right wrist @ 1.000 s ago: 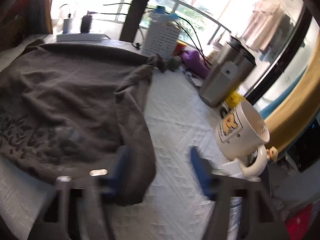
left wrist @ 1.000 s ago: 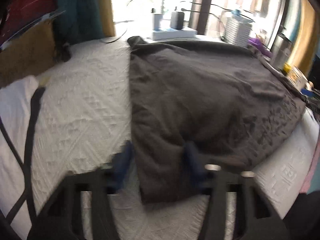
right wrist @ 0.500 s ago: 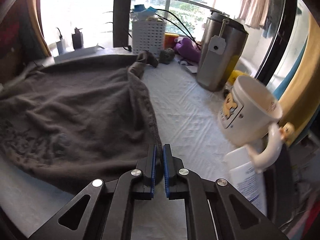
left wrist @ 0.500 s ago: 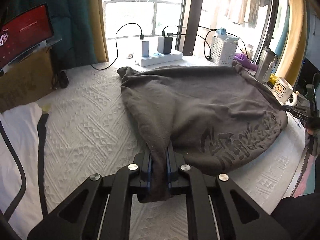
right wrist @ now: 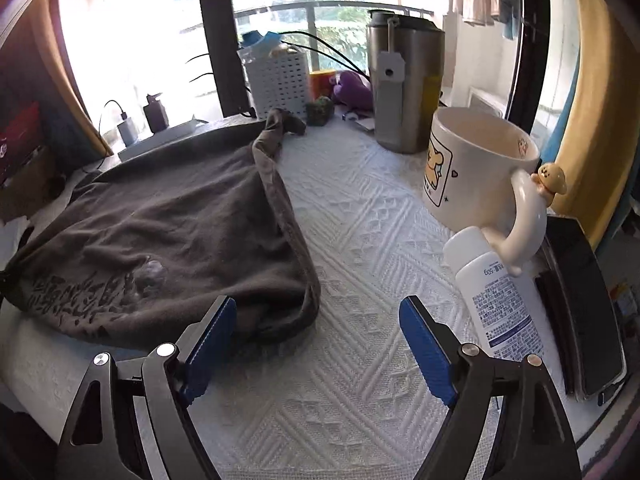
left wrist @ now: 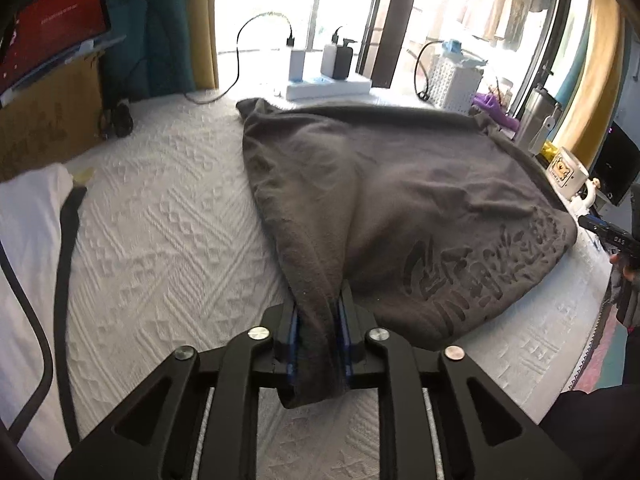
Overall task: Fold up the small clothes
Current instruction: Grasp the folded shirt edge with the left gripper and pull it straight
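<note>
A dark grey T-shirt [left wrist: 400, 196] with a black print lies on the white textured cover [left wrist: 168, 240]. My left gripper [left wrist: 318, 320] is shut on the shirt's near left corner, and cloth hangs between its blue pads. In the right wrist view the same shirt [right wrist: 180, 232] lies to the left. My right gripper [right wrist: 316, 344] is open and empty, just in front of the shirt's near right corner, with its left pad beside the hem.
A white mug [right wrist: 480, 176], a white bottle [right wrist: 500, 300], a steel tumbler [right wrist: 404, 84] and a dark phone [right wrist: 576, 300] stand at the right. A white basket [right wrist: 280, 80] and power strip [left wrist: 328, 88] sit at the back. A white garment [left wrist: 28, 232] lies left.
My left gripper shut on the shirt's corner and still holds it. My right gripper shut at the shirt's right corner half a second ago and has now opened, leaving the cloth on the cover.
</note>
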Demonstrator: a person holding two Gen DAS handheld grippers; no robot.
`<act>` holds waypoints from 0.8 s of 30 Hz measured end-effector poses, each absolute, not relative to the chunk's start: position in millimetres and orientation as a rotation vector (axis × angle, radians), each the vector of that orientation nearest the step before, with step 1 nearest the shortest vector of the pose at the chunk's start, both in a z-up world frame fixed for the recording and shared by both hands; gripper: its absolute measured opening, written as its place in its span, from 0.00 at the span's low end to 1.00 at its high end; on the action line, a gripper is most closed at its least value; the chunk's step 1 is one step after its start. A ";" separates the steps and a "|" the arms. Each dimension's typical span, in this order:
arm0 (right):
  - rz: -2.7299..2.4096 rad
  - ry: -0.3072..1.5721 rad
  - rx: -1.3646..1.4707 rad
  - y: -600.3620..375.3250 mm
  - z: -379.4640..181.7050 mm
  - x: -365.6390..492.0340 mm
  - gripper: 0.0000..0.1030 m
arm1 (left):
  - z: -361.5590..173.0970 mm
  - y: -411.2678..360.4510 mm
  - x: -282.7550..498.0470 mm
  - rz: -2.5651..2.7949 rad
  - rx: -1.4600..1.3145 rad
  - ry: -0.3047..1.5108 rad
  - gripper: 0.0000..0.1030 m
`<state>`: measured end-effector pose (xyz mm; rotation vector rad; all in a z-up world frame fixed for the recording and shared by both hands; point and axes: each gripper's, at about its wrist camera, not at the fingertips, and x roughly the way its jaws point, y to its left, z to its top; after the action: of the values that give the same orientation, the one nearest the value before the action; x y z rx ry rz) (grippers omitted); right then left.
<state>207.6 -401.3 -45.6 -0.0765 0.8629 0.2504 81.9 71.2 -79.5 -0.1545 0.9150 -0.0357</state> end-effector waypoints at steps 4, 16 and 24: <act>0.282 0.870 0.008 -412.1 -58.0 211.7 0.66 | -91.4 71.7 79.6 -0.050 -0.186 0.952 0.40; 0.401 0.896 0.098 -388.3 -71.9 210.3 0.46 | -94.4 61.3 73.8 -0.051 -0.170 0.930 0.13; 0.364 0.865 0.042 -388.9 -56.9 214.0 0.03 | -41.4 67.3 72.8 -0.052 -0.152 0.786 0.09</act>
<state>214.0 -388.9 -56.9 0.0418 0.8645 0.3641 72.8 67.3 -41.4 -0.1518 0.7861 -0.0520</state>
